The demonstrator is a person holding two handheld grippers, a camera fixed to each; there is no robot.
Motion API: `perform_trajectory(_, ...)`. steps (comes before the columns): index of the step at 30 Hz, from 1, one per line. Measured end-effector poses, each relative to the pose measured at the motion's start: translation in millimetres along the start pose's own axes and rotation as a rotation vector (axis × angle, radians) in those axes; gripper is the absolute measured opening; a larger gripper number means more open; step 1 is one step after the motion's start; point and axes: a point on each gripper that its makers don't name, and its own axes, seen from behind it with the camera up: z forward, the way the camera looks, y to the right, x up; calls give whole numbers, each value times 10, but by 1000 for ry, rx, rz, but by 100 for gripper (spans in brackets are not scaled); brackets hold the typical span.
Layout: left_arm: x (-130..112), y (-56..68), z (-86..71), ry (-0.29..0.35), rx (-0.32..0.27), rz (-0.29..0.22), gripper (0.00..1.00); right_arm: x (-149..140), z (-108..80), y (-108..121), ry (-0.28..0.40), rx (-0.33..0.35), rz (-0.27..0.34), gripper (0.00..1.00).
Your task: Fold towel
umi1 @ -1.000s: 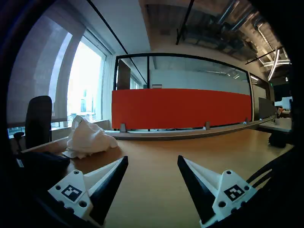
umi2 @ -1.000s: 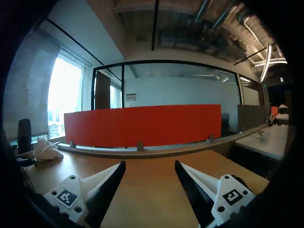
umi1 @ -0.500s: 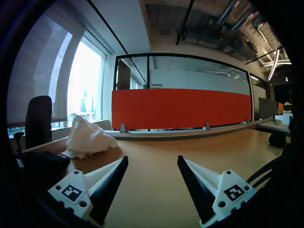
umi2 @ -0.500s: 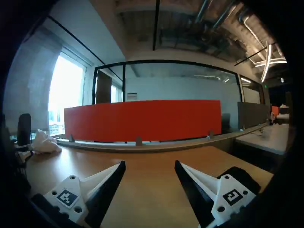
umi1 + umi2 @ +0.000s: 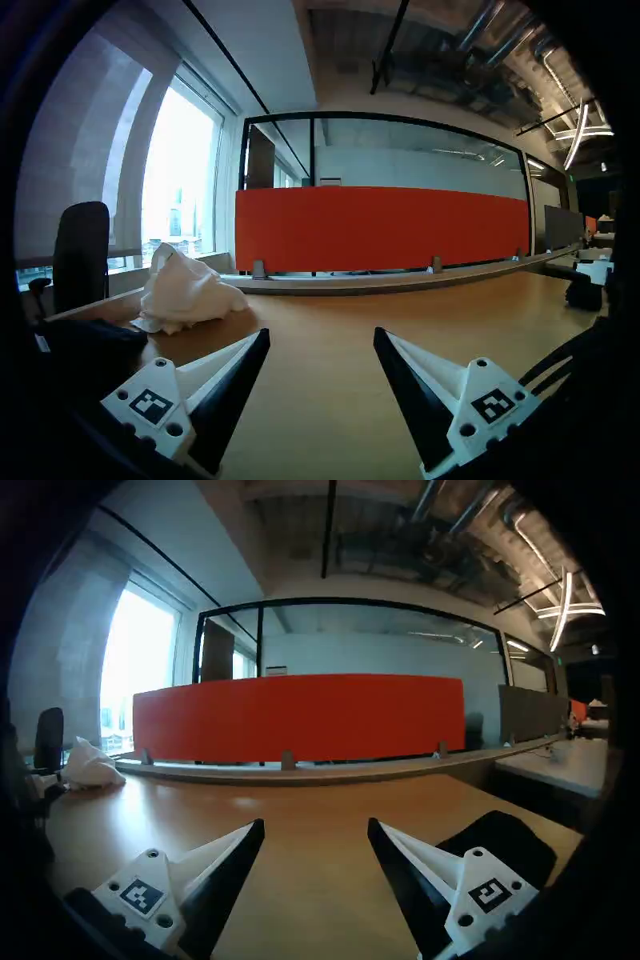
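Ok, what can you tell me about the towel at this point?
The towel is white, soft-looking cloth, bunched into a loose, crumpled heap with one peak standing up, and not folded at all. It rests on the wooden desk, toward its far left end near the window. The left gripper and the right gripper are both open, with their fingers well short of it. Nothing but the desk visibly touches it.

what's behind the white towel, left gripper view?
Behind the crumpled towel: the bright window. The orange divider stands to its right, not behind. The desk patch under the heap is covered.
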Motion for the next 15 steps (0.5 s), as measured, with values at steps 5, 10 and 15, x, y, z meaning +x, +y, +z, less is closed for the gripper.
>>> perform_trajectory(5, -1, 1, 0, 0, 0, 0, 96, -23, 0, 7, -1, -2, 0, 100)
perform_trajectory(10, -1, 3, 2, 0, 0, 0, 96, -39, -13, 4, -1, -2, 0, 100)
perform_trajectory(15, -1, 0, 4, 0, 0, 0, 96, -33, -28, 15, 13, -10, -2, 100)
